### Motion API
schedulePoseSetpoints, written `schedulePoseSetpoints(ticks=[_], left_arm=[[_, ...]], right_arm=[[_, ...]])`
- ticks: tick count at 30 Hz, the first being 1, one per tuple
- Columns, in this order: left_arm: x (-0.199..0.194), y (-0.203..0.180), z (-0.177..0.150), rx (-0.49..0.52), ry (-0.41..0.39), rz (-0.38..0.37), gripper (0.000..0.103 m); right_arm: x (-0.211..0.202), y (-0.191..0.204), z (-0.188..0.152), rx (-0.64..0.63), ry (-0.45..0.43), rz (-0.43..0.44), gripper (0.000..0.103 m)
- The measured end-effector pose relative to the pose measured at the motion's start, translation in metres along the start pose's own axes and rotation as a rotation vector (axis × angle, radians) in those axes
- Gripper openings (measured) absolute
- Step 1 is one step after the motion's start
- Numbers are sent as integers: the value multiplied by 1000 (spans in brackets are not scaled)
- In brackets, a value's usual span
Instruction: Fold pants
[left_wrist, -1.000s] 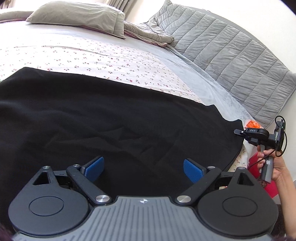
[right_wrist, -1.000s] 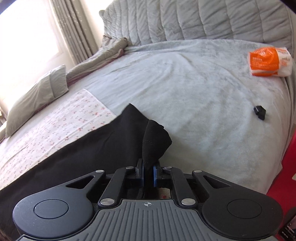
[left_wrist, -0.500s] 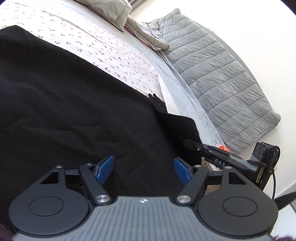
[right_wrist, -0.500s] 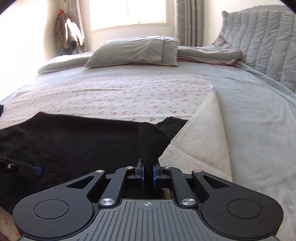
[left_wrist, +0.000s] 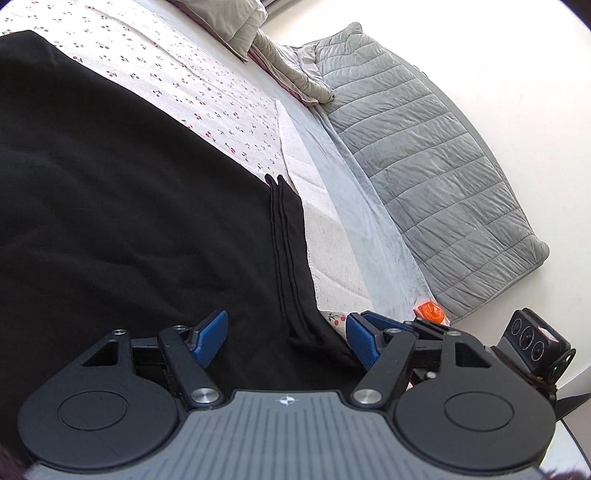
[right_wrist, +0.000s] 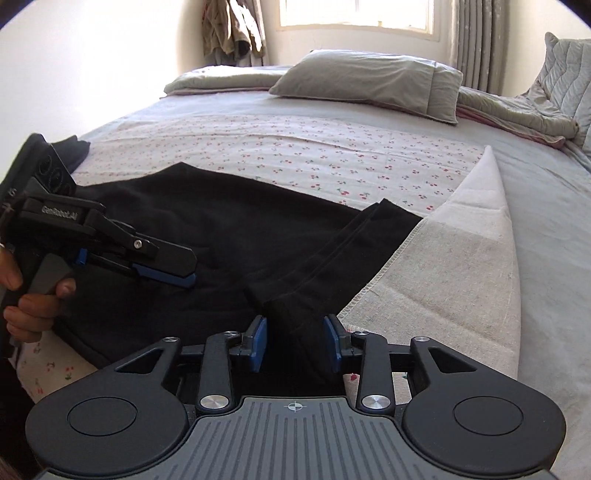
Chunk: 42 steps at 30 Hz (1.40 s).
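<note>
Black pants (left_wrist: 140, 206) lie spread on the bed, with a folded-over hem edge (right_wrist: 332, 251) laid on top along the right side. In the right wrist view my right gripper (right_wrist: 295, 343) is low over the near end of that hem. Its jaws are opening: the black cloth sits between the blue pads (right_wrist: 258, 341), which no longer pinch it. My left gripper (left_wrist: 286, 336) is open just above the pants, straddling the seam lines without gripping. It also shows at the left of the right wrist view, where the left gripper (right_wrist: 190, 271) is held by a hand (right_wrist: 29, 295).
A cherry-print sheet (right_wrist: 295, 155) covers the bed under the pants, with a beige cloth (right_wrist: 461, 258) beside the hem. Grey pillows (right_wrist: 362, 81) and a quilted grey duvet (left_wrist: 424, 155) lie at the far side. An orange packet (left_wrist: 430, 310) sits near the duvet.
My right gripper swung across the bed carrying the pinched hem onto the pants, then its jaws parted and released the cloth. The left gripper rolled and its jaws narrowed a little.
</note>
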<state>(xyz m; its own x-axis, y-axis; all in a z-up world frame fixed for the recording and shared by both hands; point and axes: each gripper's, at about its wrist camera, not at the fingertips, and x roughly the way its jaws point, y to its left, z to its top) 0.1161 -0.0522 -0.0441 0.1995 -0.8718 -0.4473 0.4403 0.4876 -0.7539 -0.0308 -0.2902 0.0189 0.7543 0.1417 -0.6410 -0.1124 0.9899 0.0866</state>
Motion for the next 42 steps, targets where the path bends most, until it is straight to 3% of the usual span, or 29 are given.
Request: schedulePoseSetpoints(ticks=[5, 11, 13, 16, 19, 23, 27, 31, 32, 34, 36, 39, 42], left_arm=[[5, -5, -1, 29, 5, 11, 74], [3, -5, -2, 61, 13, 21, 74], [4, -6, -2, 63, 14, 22, 74], [3, -4, -1, 64, 18, 21, 74], [0, -1, -1, 68, 23, 20, 74], [-2, 0, -1, 75, 28, 21, 74], [-2, -1, -1, 82, 32, 22, 74], [0, -2, 0, 87, 34, 25, 74], [0, -2, 0, 89, 35, 27, 74], [1, -3, 0, 93, 37, 33, 74], [4, -4, 2, 99, 42, 39, 74], [12, -9, 9, 113, 51, 53, 74], [27, -14, 16, 106, 67, 47, 74]], right_arm=[[2, -23, -1, 66, 16, -63, 33], [24, -15, -13, -22, 109, -100, 31], [25, -11, -16, -65, 113, -161, 3], [16, -16, -14, -44, 96, -215, 1], [4, -28, -12, -27, 73, -344, 1], [-11, -59, -15, 22, 83, -597, 1], [-22, -102, -28, 57, 159, -881, 1], [-28, -136, -41, 87, 252, -1036, 2], [-29, -142, -45, 72, 283, -1105, 4], [-33, -151, -50, 52, 296, -1199, 20], [-45, -152, -48, 108, 245, -1127, 26], [-53, -146, -44, 221, 165, -872, 36], [-38, -129, -37, 225, 153, -673, 38]])
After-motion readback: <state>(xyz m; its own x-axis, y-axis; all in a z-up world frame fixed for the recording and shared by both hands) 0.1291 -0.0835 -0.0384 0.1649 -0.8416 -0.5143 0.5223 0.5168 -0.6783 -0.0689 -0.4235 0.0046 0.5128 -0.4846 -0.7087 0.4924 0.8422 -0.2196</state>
